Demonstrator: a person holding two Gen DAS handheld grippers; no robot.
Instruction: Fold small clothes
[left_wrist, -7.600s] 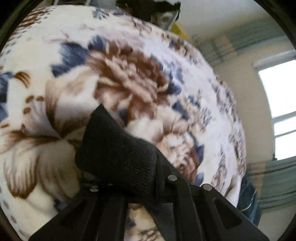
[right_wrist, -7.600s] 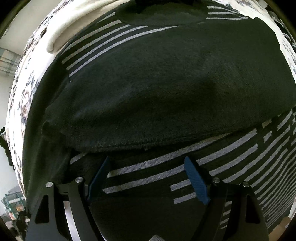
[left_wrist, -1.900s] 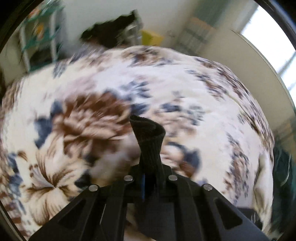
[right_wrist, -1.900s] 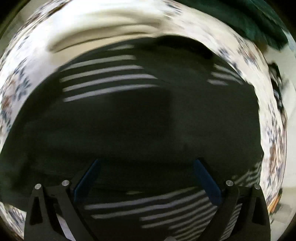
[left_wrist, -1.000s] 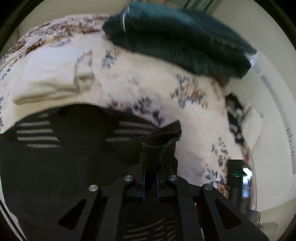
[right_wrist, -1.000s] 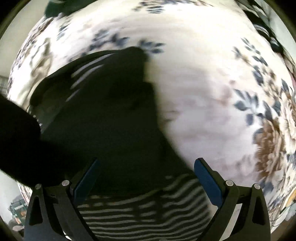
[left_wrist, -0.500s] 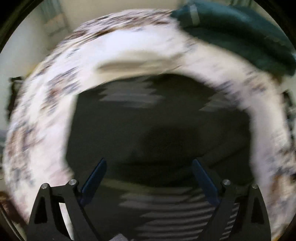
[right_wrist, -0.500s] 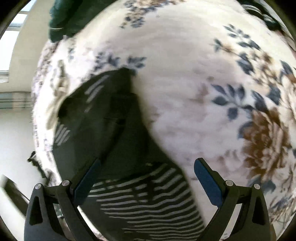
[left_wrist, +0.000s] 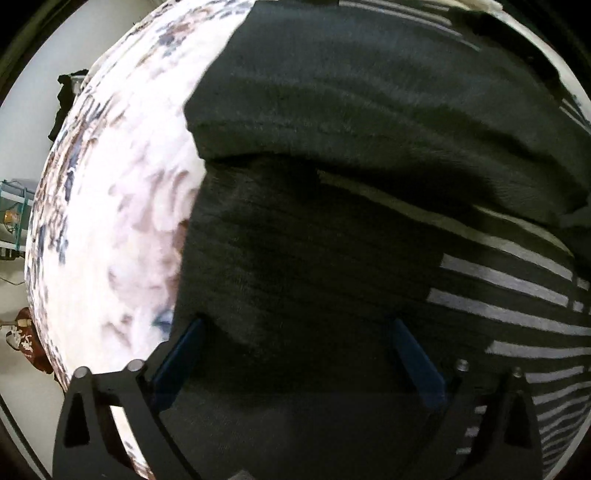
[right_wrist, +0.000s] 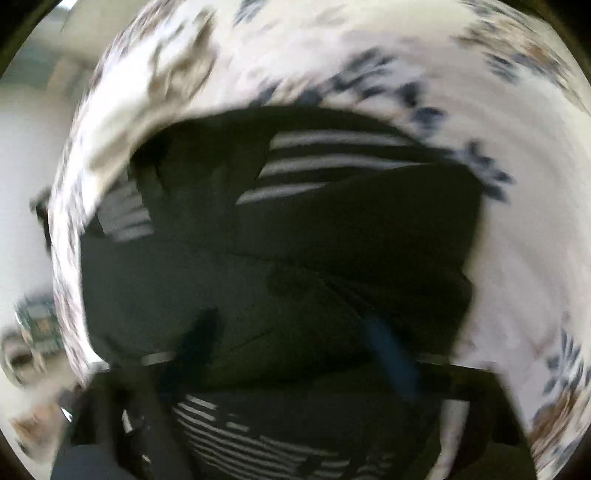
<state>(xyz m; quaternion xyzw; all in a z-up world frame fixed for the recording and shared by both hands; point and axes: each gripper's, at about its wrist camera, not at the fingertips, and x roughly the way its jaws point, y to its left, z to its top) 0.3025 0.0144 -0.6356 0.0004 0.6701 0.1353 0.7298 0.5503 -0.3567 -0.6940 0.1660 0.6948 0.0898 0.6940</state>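
Observation:
A black sweater with white stripes (left_wrist: 369, 166) lies on the floral blanket (left_wrist: 122, 206), its sleeves folded across the body. My left gripper (left_wrist: 295, 328) is open and empty, low over the sweater's lower left part near its left edge. In the blurred right wrist view the same sweater (right_wrist: 295, 236) fills the middle. My right gripper (right_wrist: 291, 332) is open over the sweater's lower half and holds nothing.
The floral blanket (right_wrist: 517, 240) surrounds the sweater on all sides. Beyond the bed's left edge I see a shelf (left_wrist: 11, 218) and a red patterned item on the floor (left_wrist: 27, 336).
My left gripper let go of the sleeve cuff, opened and dropped close over the sweater's left side. My right gripper swung left over the sweater, still open.

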